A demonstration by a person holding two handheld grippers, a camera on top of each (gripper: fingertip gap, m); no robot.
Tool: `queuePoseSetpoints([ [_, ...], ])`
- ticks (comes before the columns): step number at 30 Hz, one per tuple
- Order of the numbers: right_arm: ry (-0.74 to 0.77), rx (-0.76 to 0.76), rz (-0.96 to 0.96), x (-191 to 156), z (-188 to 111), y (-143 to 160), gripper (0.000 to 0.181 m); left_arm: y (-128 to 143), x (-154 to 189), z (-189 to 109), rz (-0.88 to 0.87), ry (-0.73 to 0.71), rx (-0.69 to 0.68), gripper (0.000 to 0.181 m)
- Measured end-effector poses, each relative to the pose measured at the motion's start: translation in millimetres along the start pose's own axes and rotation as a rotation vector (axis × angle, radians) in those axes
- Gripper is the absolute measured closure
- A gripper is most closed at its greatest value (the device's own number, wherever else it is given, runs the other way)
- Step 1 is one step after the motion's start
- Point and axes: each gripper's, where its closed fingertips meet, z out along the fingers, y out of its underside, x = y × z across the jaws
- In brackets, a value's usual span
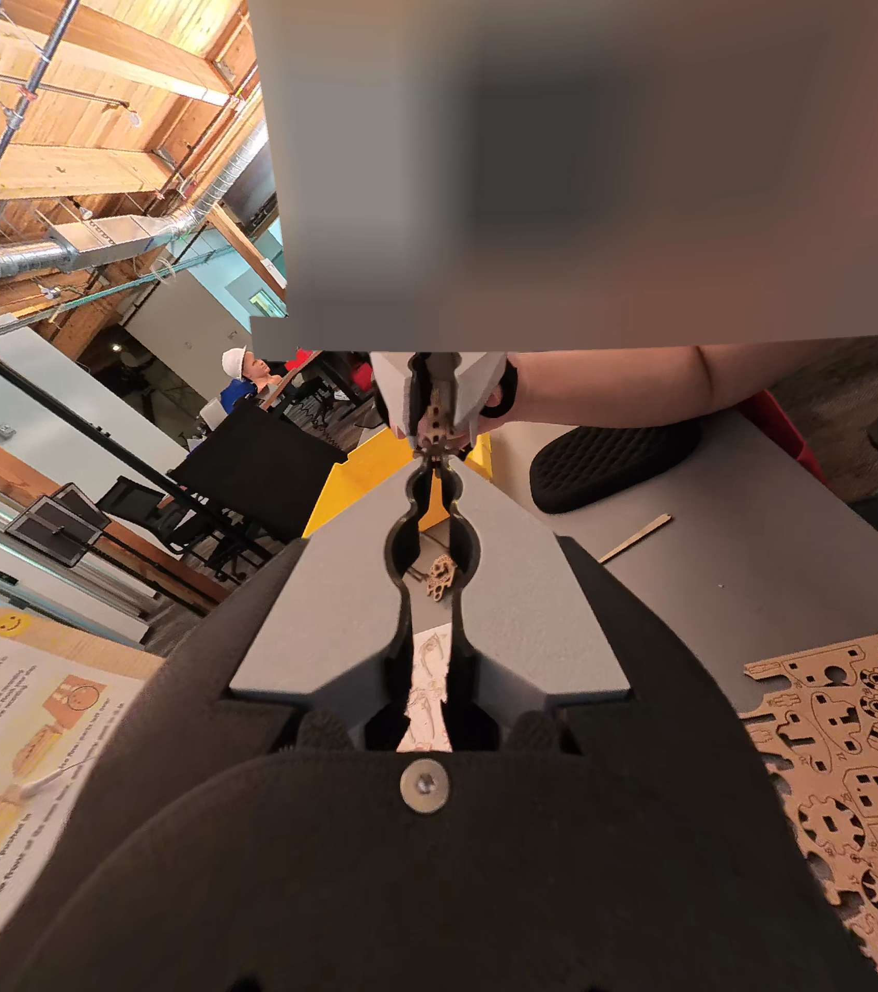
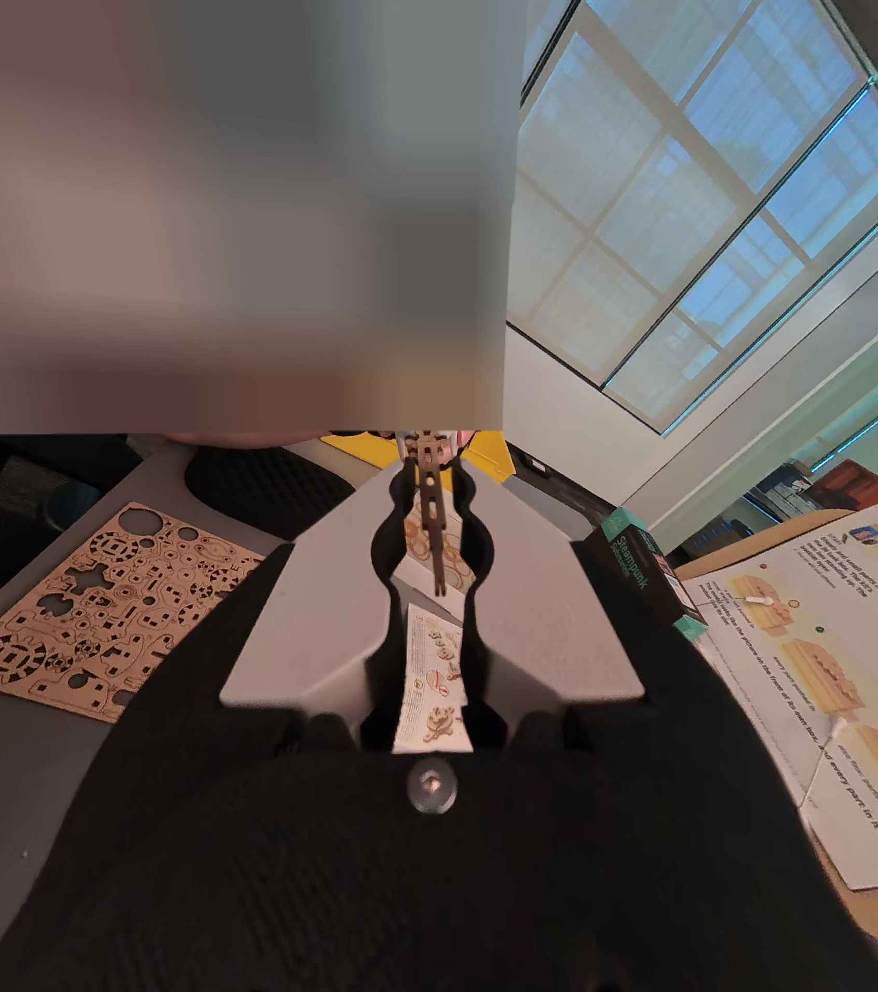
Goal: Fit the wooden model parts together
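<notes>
Grey table, two tools pinching one wooden strip, one punched sheet

Each view is taken from close behind its own gripper, along the fingers and tilted upward, facing the other. The grey table, punched wooden sheet and yellow bin are shared.
</notes>
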Motion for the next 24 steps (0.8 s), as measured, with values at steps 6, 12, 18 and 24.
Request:
queuePoseSetpoints([
  [6, -0.031, -0.072, 0.015, -3, 3, 12, 0.175, 7, 1, 4, -0.014, 0.006, -0.023, 0.180],
  [12, 0.135, -0.032, -0.005, 25, -7, 11, 0.176, 11, -31, -4, -0.224, -0.101, 0.010, 0.166],
  [18, 0.439, -0.061, -0.124, 56, -13, 20, 0.175, 39, -57, 5, -0.795, -0.126, 0.143, 0.163],
  [24, 0.504, -0.129, -0.225, 50, 3, 31, 0.176, 33, -30, 32, -0.973, 0.035, 0.232, 0.148],
])
